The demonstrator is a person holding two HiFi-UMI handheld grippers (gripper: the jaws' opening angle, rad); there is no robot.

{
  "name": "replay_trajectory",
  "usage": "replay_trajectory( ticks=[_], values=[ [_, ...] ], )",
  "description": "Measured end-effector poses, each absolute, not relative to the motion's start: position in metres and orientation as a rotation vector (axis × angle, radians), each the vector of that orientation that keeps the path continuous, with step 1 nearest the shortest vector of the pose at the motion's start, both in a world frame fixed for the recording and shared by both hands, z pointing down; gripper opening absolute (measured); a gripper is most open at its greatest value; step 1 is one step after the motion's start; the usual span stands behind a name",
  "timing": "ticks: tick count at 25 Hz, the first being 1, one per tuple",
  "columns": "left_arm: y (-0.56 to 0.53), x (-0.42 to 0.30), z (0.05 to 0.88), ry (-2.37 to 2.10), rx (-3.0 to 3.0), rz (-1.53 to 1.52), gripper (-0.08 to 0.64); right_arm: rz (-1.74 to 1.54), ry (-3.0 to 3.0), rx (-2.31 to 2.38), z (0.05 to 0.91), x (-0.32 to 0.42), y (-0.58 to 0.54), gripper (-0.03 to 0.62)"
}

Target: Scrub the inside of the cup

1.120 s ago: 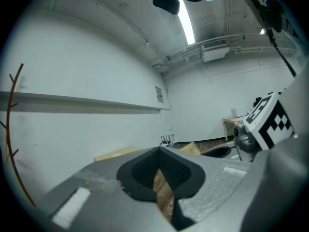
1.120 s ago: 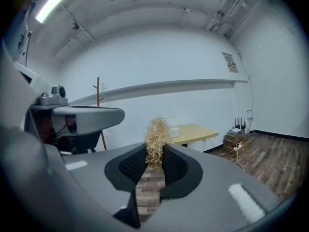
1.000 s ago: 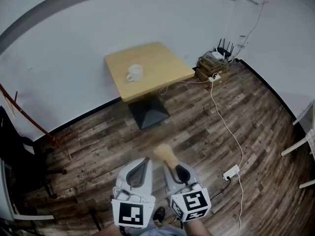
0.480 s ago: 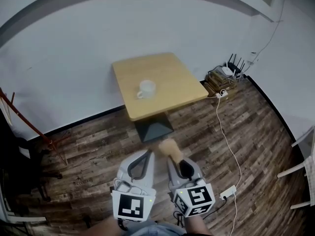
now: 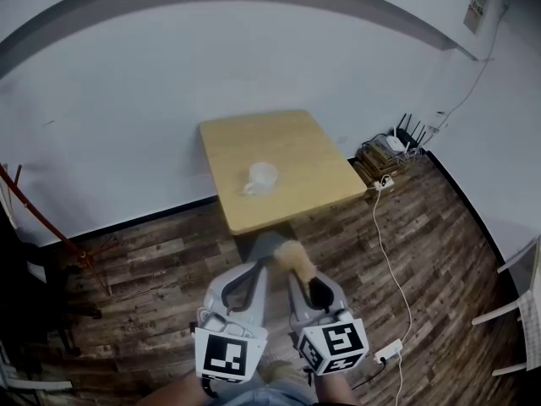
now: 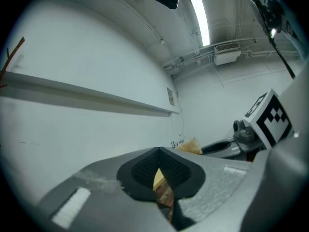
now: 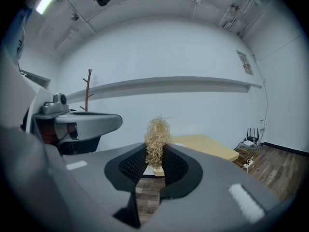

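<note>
- Head view: a small wooden bench (image 5: 300, 142) stands against the white wall. The white cup (image 5: 263, 176) sits upright near the bench's middle, with its handle turned toward the bench's near edge.
- The left gripper (image 5: 259, 265) and right gripper (image 5: 293, 269) are side by side over the plank floor (image 5: 152, 260), on the near side of the bench and well apart from the cup.
- A tuft of straw-coloured scrubber (image 5: 289, 251) juts from the right gripper's tips, in front of the bench's dark pedestal.
- To the right of the bench, a router (image 5: 397, 142) rests on a low stack in the corner.
- Left gripper view: the jaws are closed, pads meeting at the tips with nothing between them. A sliver of the bench's edge and the floor shows through the slit below. The right gripper's marker cube is off to the side.
- Right gripper view: the jaws are gripping the scrubber, which stands up between the black ribbed pads. The bench's top lies just beyond them.
</note>
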State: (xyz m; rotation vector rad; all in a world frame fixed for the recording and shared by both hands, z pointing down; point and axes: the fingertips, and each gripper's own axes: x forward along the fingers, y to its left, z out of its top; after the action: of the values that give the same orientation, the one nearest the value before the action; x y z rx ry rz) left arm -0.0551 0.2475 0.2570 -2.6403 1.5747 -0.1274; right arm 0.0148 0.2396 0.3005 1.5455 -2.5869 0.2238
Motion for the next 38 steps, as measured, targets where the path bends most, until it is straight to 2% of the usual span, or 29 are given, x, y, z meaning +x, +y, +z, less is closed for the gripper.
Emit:
replay_trajectory(
  ticks=[11,23,38],
  values=[
    [0.205,-0.035,0.278,1.552,-2.692,-0.177,0.021,0.241,-2.574,1.571,0.307,0.031,0.204,0.077],
    [0.109,-0.015,0.301,1.651,-2.697,-0.28,0.021,0.4,-2.628,1.495,0.339,0.058,0.099,0.077],
    [0.011,-0.004,0.276,1.748,-2.538,-0.394,0.02,0.423,-2.768,1.384,0.319,0.074,-0.023,0.077]
  ],
)
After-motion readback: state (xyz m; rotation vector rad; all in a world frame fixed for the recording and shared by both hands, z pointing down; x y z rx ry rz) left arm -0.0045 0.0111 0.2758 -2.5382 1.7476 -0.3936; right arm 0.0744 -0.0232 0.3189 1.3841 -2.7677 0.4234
